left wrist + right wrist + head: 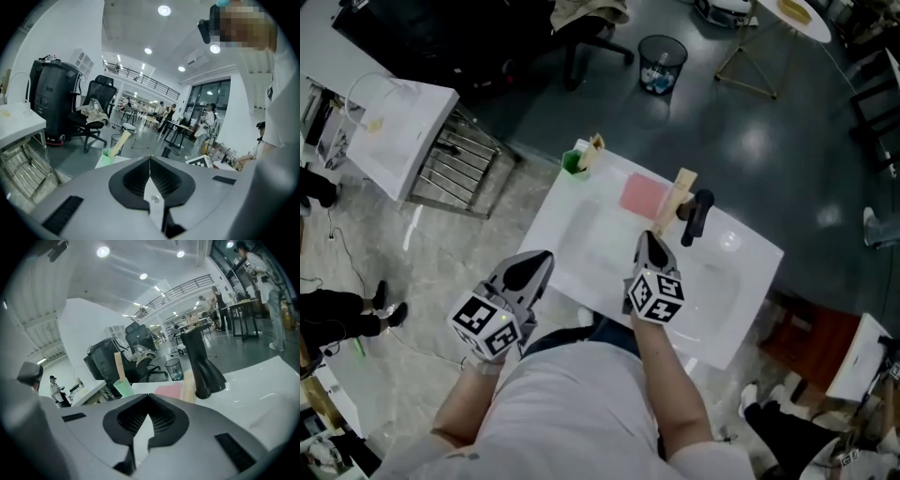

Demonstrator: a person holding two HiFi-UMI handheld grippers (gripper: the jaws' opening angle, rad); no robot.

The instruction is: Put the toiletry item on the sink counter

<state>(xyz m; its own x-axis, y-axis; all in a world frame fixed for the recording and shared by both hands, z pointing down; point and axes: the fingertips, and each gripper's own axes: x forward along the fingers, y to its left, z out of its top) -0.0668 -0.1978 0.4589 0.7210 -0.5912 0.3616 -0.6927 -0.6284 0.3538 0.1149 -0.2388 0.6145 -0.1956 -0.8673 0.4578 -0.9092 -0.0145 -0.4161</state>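
Sink counter (567,225): one cup (574,163), one faucet (697,215) (black).

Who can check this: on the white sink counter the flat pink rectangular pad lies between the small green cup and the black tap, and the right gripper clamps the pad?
Wrong: the right gripper is shut on nothing, as the right gripper view shows. The flat pink rectangular pad does lie on the white sink counter between the small green cup and the black tap.
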